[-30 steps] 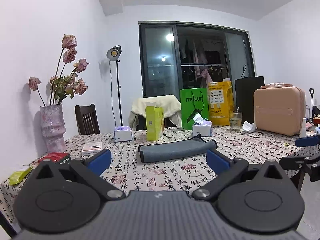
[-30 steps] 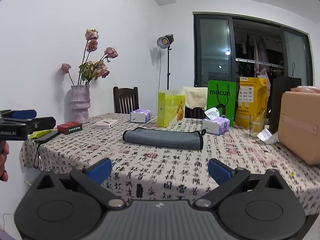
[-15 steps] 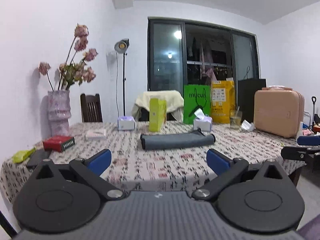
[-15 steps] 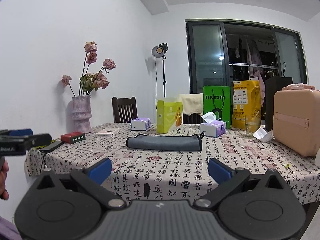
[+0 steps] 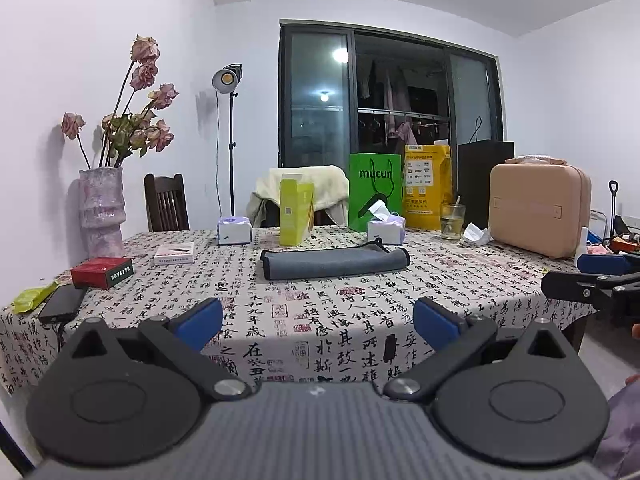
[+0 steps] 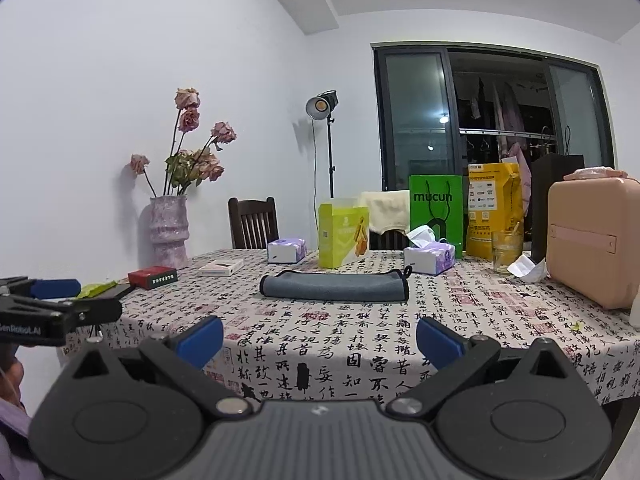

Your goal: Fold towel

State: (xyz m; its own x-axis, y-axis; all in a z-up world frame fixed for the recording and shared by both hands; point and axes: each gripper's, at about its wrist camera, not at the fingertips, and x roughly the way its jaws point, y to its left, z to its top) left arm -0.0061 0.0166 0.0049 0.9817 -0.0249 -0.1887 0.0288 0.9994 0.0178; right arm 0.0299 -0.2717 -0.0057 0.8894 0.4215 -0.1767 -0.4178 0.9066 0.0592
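The folded grey cloth towel [image 5: 334, 264] lies flat, long axis left-right, loop end right; left gripper [image 5: 318, 322] and right gripper [image 6: 319, 338] gape wide, empty.

One folded towel [image 5: 334, 264], two tissue packs [image 5: 234, 231] [image 5: 386, 230], two paper bags [image 5: 375, 192] [image 5: 427, 186] — one vase [image 5: 101, 212], one glass [image 5: 452, 222].

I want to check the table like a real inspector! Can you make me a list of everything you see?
Surface: tablecloth printed with black characters.
Job's things: grey towel lies folded mid-table, untouched.
Clutter: vase, red box, phone, tissue packs, green bag, glass, pink case.
Grippers: left gripper and right gripper open, empty, short of the table.
Cables: lamp cord on wall.
Surroundings: chair, lamp, dark window.
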